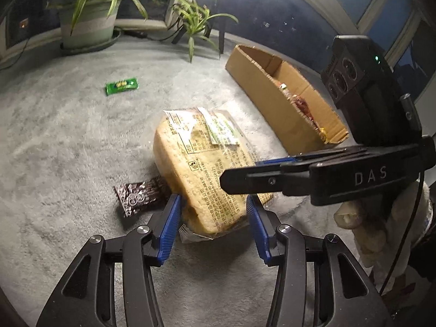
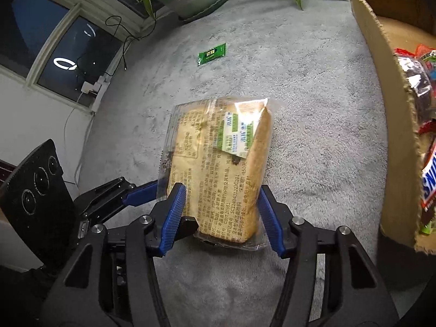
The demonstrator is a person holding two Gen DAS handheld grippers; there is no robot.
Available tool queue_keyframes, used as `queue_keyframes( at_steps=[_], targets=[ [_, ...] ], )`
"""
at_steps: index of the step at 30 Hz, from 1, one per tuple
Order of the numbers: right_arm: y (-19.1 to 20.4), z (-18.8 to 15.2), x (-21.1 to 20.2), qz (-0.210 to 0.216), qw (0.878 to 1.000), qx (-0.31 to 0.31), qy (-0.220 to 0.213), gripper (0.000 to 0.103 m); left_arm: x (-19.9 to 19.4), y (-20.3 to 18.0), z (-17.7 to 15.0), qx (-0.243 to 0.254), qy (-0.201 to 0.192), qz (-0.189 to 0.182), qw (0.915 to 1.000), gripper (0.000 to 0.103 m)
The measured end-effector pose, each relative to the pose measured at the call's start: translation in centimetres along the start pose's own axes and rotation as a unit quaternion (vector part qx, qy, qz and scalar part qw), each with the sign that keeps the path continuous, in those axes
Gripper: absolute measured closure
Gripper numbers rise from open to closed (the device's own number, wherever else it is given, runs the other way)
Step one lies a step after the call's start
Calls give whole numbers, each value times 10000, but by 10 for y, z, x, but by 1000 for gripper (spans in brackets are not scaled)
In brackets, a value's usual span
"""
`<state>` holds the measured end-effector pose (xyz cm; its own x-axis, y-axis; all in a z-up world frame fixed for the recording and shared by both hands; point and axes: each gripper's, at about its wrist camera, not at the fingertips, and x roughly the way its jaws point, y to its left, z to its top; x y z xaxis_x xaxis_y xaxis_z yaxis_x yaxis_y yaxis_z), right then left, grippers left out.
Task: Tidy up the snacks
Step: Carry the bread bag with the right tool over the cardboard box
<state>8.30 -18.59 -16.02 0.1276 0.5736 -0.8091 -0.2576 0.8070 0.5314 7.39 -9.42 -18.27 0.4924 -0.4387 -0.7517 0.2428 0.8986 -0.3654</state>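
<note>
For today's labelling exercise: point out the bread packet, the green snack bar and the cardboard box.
bread packet (image 2: 218,174), right wrist view, printed top face.
green snack bar (image 1: 121,86), left wrist view, middle of wrapper.
cardboard box (image 1: 261,92), left wrist view, near side wall.

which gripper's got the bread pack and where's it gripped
The bread pack sits between both grippers at its near end: right gripper across its sides, left gripper likewise. Whether the pads actually press cannot be told.

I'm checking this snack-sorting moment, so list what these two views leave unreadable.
- Cardboard box: in the left wrist view its near wall hides most of the contents; in the right wrist view the frame edge cuts it off.
- Dark snack packet: partly under the bread pack; label illegible.
- Green packet: print too small.
- Right claw: whether its pads press the bread is unclear.
</note>
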Motion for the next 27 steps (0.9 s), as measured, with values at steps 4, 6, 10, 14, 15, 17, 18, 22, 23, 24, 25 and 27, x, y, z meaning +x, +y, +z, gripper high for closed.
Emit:
queue_keyframes(
  at_steps=[4,6,10,14,15,17,18,22,23,24,25,27],
  targets=[
    [1,1,-17,-20,9998,-17,-207,45,-8,-12,8,178,-115,20,9998,56],
    [1,2,-28,-37,9995,-17,-315,45,-12,-20,14,273,-194,15,9994,56],
    [0,6,-50,-109,9984,-22,-552,45,-16,-32,26,368,-334,-78,9987,56],
    [-6,11,-72,-227,9966,-7,-790,45,-15,-46,41,481,-455,-157,9977,56],
    [-9,13,-79,-253,9960,8,-854,45,-14,-50,46,512,-481,-181,9974,56],
    [-14,18,-90,-295,9949,21,-961,45,-11,-58,56,565,-533,-232,9967,56],
    [-18,21,-98,-328,9942,28,-1027,45,-10,-62,61,594,-557,-253,9964,56],
    [-33,32,-120,-464,9914,56,-1221,45,-1,-80,83,749,-655,-348,9944,56],
    [-37,35,-124,-489,9909,56,-1254,45,1,-84,87,784,-674,-361,9940,56],
    [-41,38,-128,-531,9901,55,-1295,45,5,-90,94,828,-696,-378,9934,56],
    [-45,41,-133,-577,9894,59,-1330,45,7,-92,97,851,-707,-389,9931,56],
    [-52,47,-139,-636,9884,80,-1380,45,14,-99,106,898,-712,-410,9926,56]
  ],
)
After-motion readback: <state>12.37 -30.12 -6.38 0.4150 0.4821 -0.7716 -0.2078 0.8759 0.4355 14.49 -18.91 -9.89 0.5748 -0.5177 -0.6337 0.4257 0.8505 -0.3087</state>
